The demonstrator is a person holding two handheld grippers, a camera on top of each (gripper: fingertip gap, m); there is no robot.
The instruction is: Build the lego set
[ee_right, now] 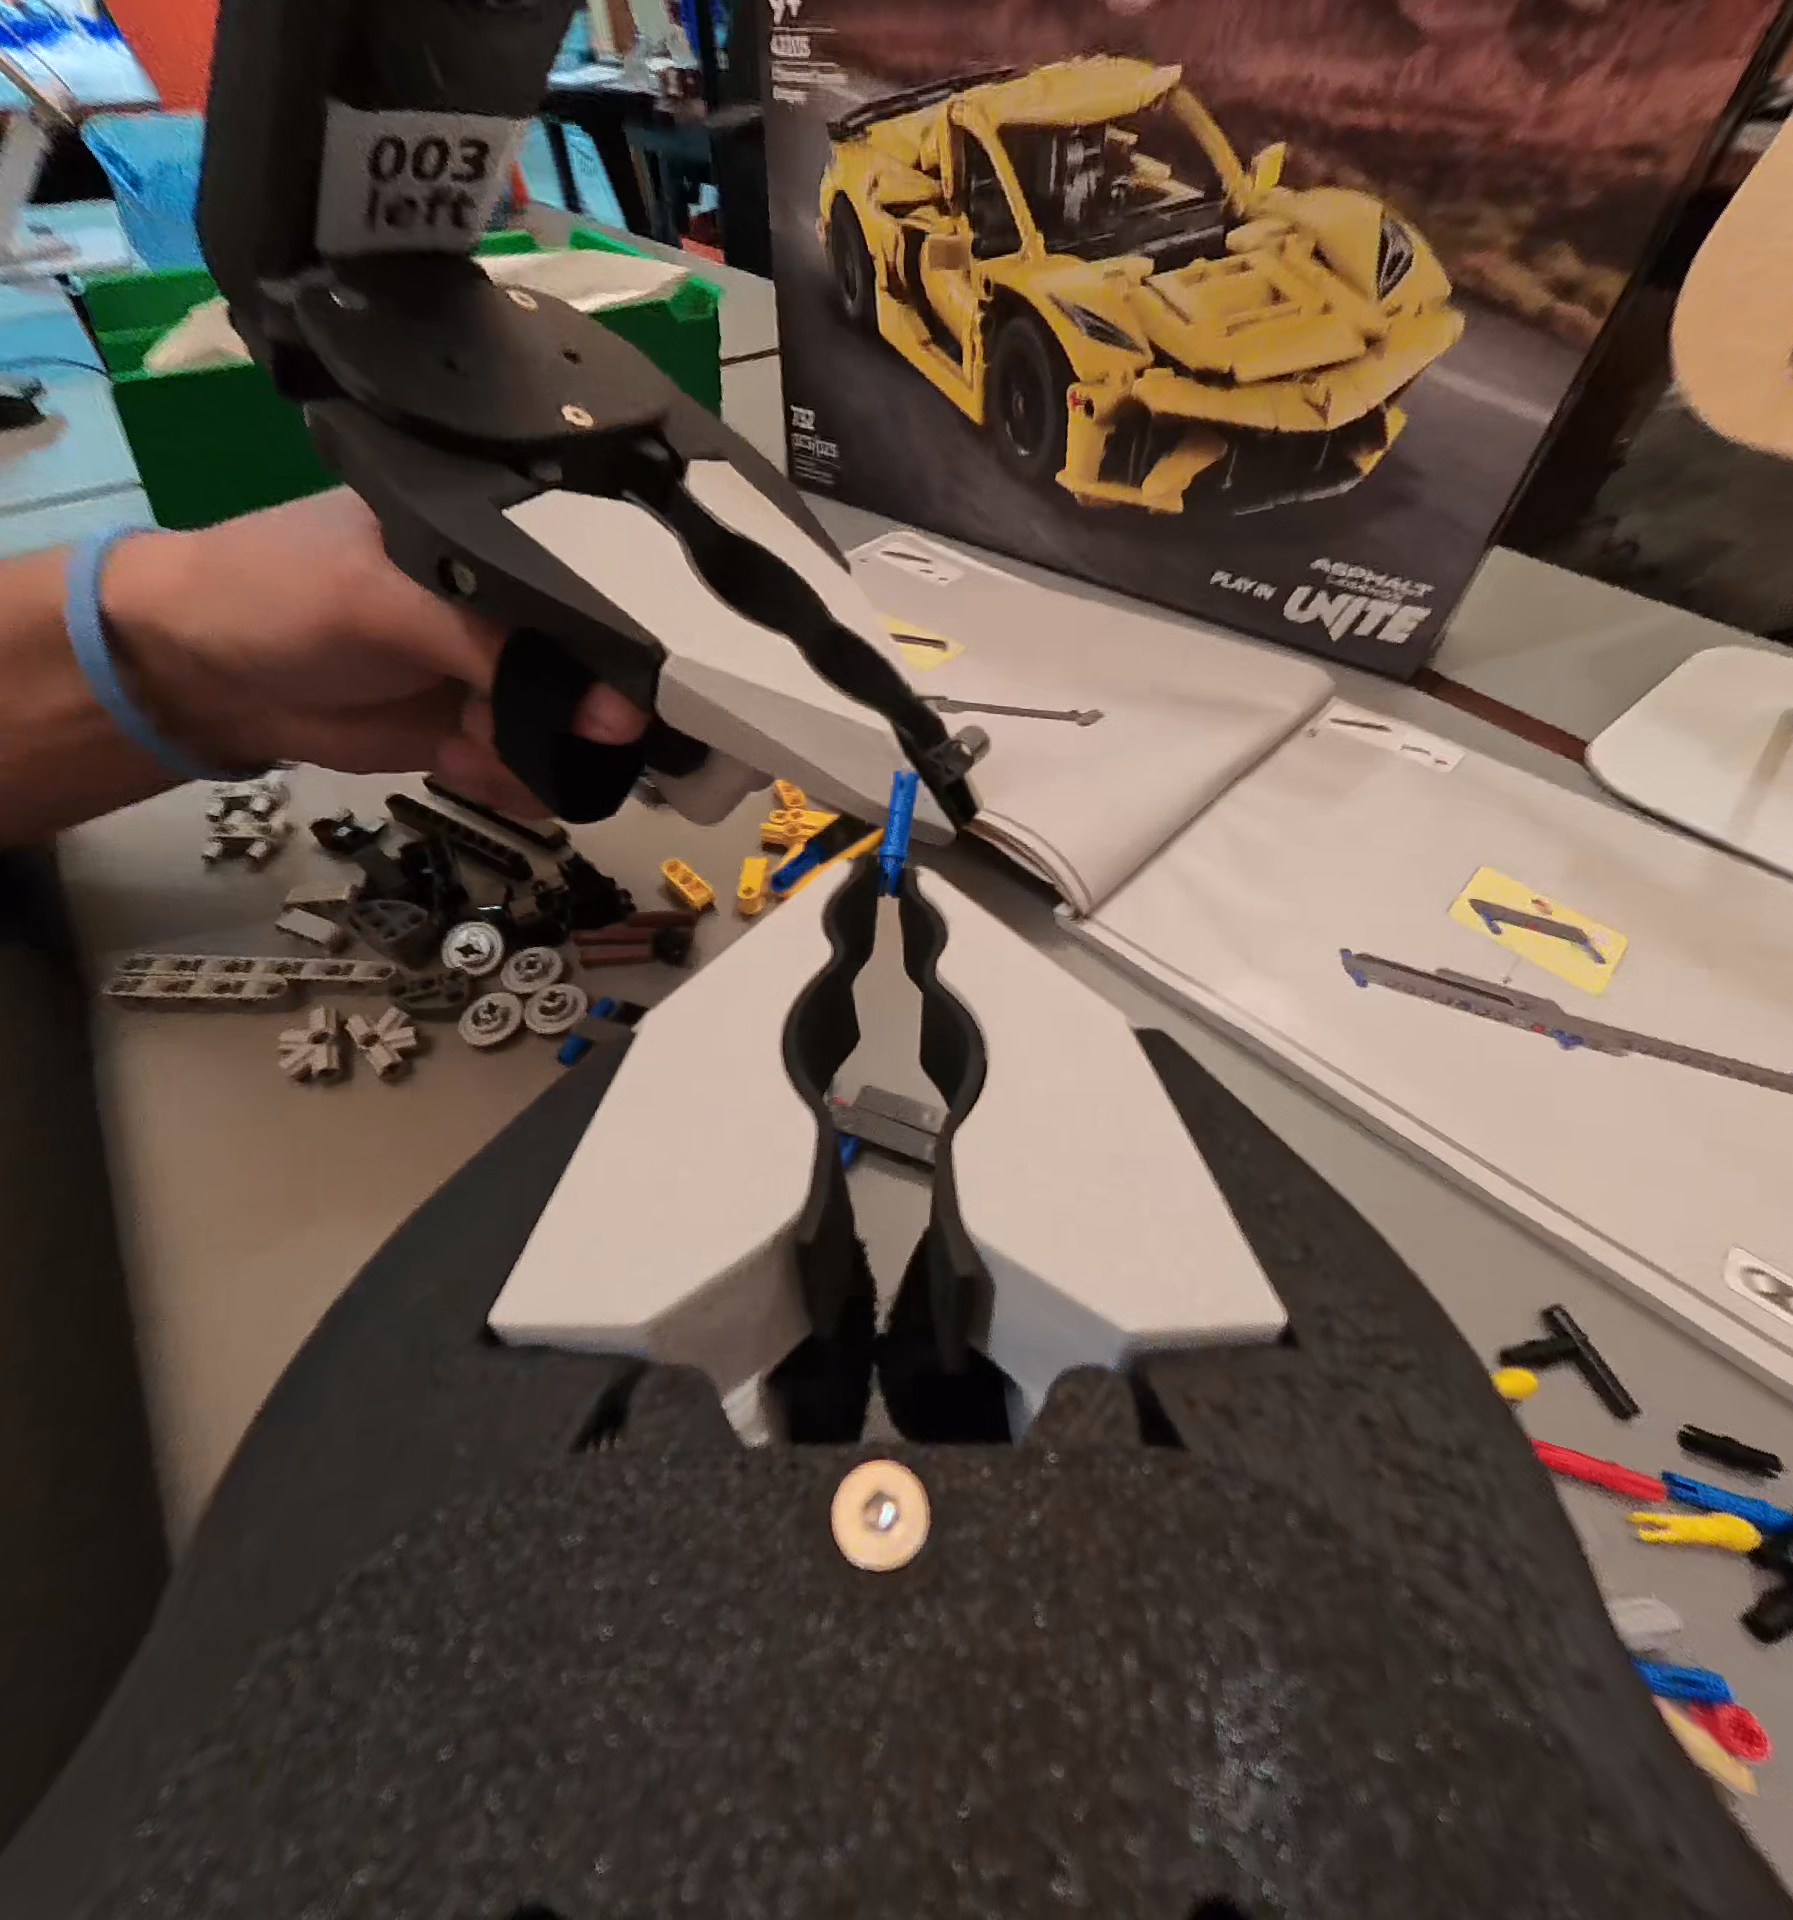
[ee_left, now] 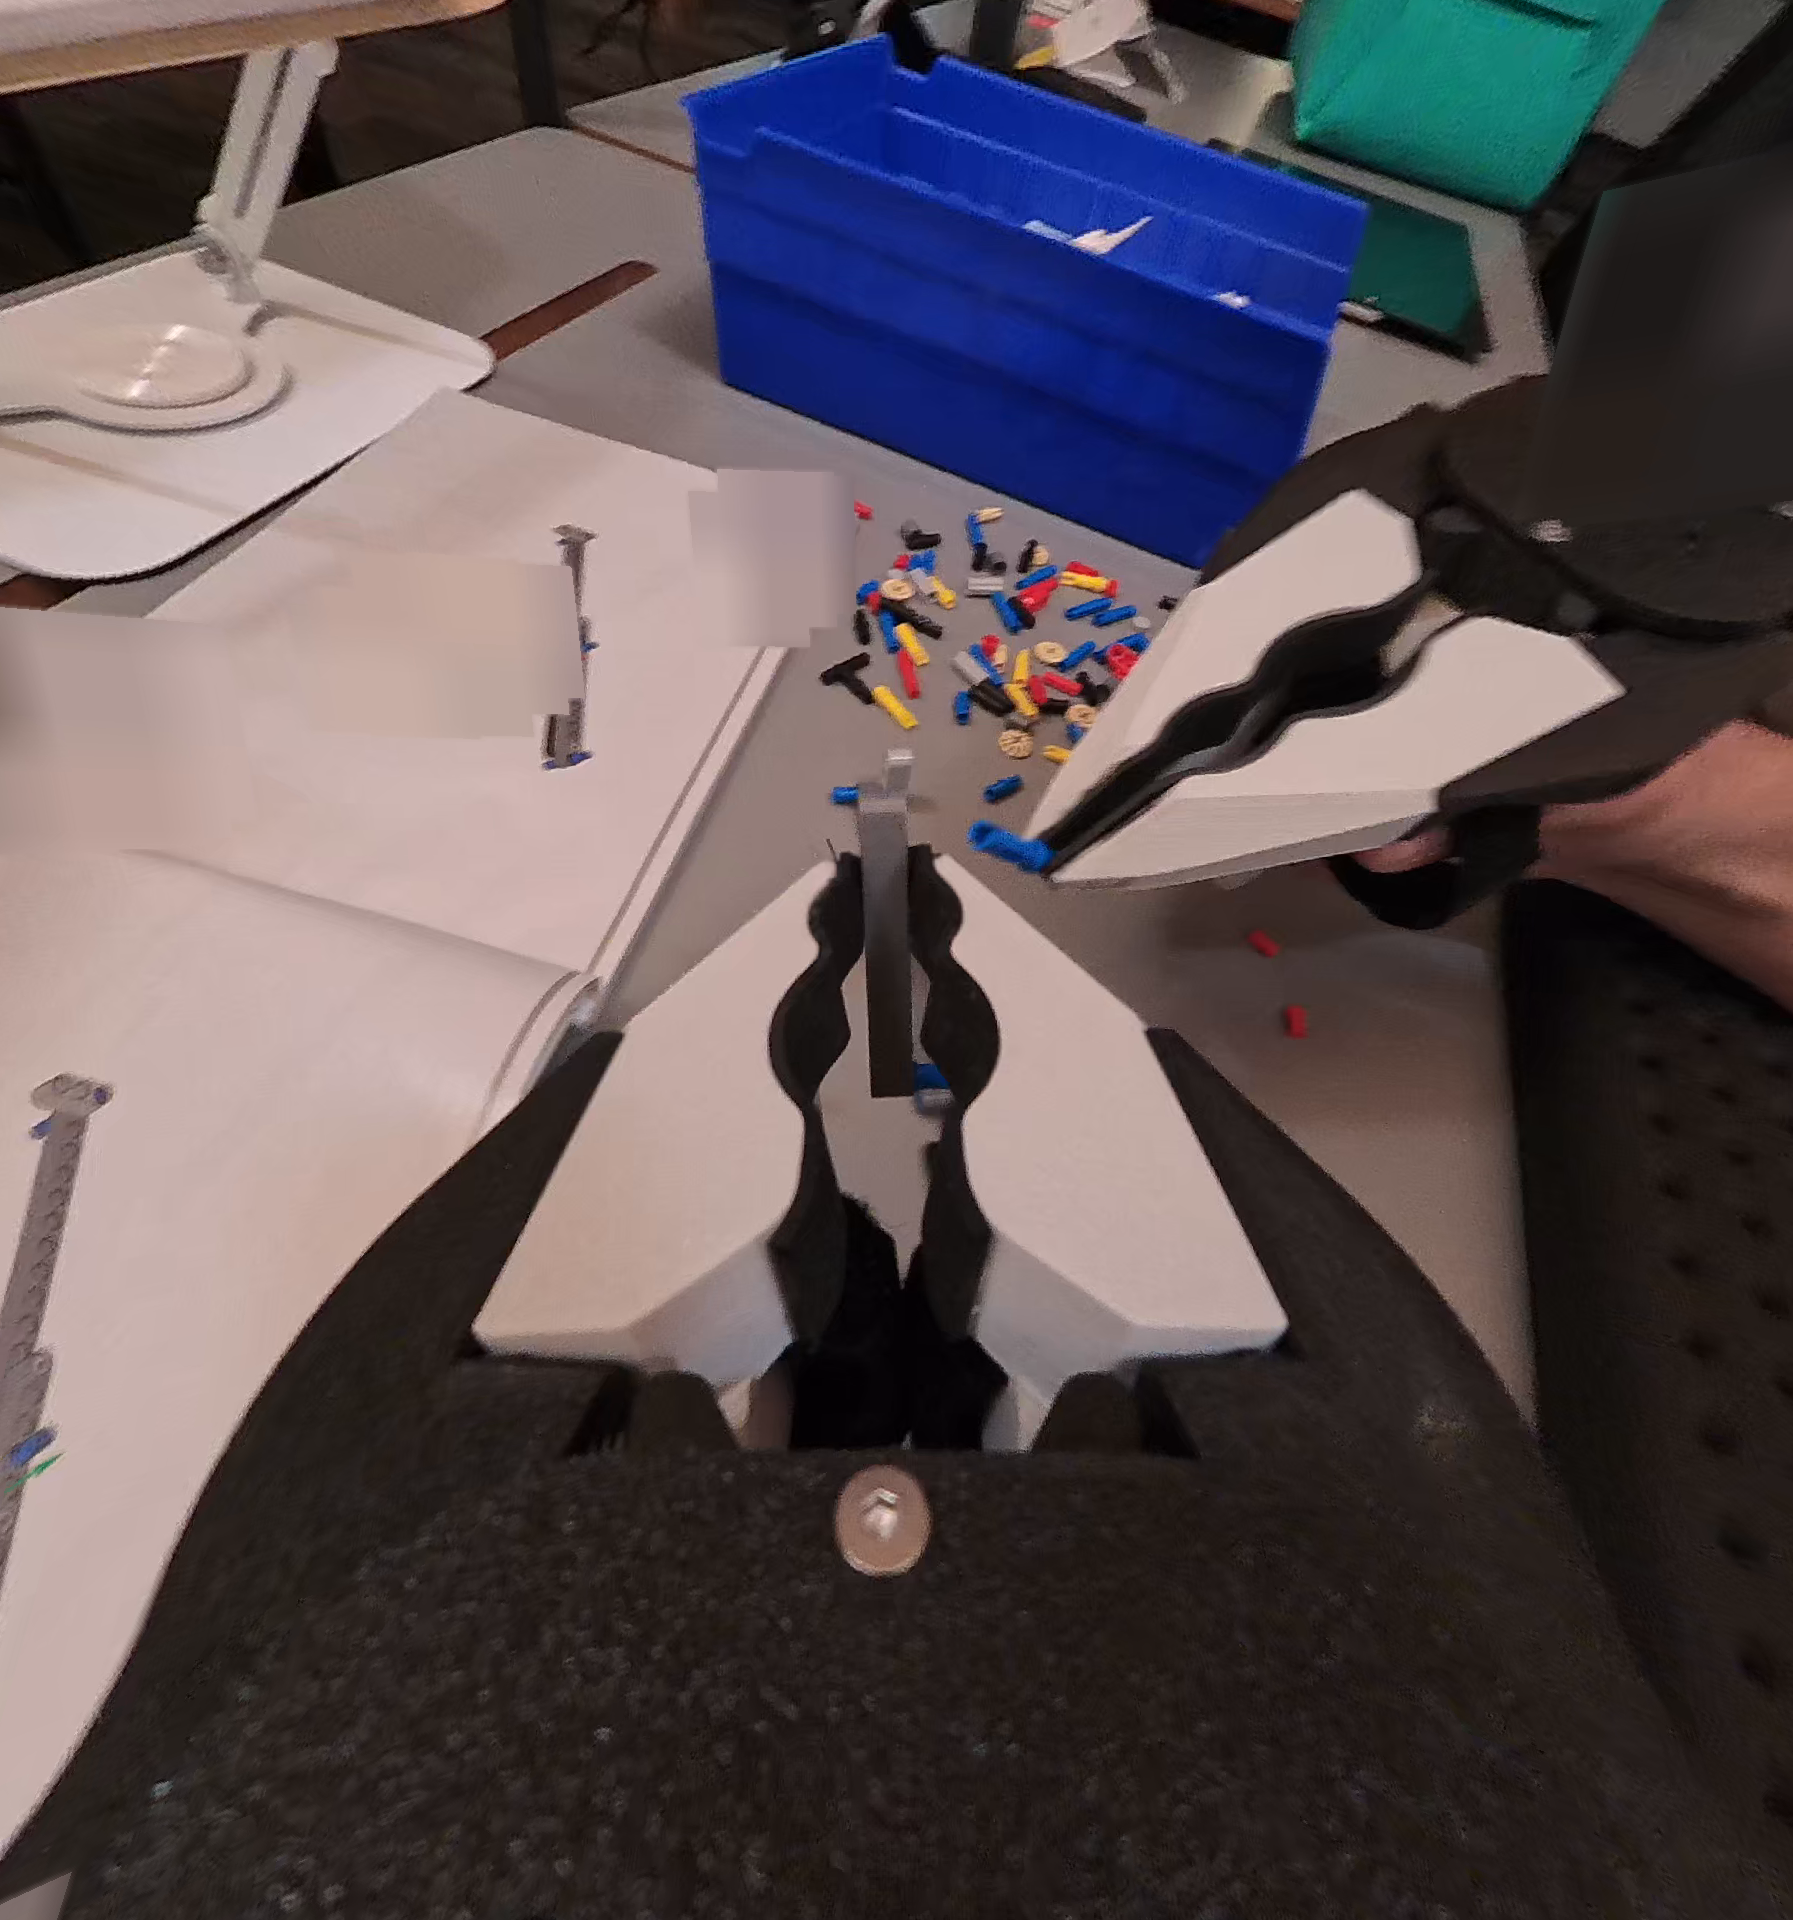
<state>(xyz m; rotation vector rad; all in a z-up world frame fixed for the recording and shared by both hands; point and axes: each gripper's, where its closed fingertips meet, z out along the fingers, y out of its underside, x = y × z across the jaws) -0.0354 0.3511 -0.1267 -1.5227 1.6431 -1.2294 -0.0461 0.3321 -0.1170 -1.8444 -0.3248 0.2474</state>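
Grey beam (ee_left: 887, 914) sat clamped in my left gripper (ee_left: 884, 868), blue pin (ee_right: 897, 831) pinched in my right gripper (ee_right: 887, 883), pin not yet inserted; build barely started.

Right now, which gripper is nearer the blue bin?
Right. The right gripper, pinching a blue pin, sits just in front of the blue bin; the left gripper, clamping a grey beam, is farther back.

Grey lego beam (ee_left: 887, 914) is standing near-upright, w/ a blue pin sticking out near its top. Blue pin (ee_left: 1006, 844) is hanging at its 3 o'clock, apart. Loose pins (ee_left: 1006, 634) are lying scattered at 12–1 o'clock.
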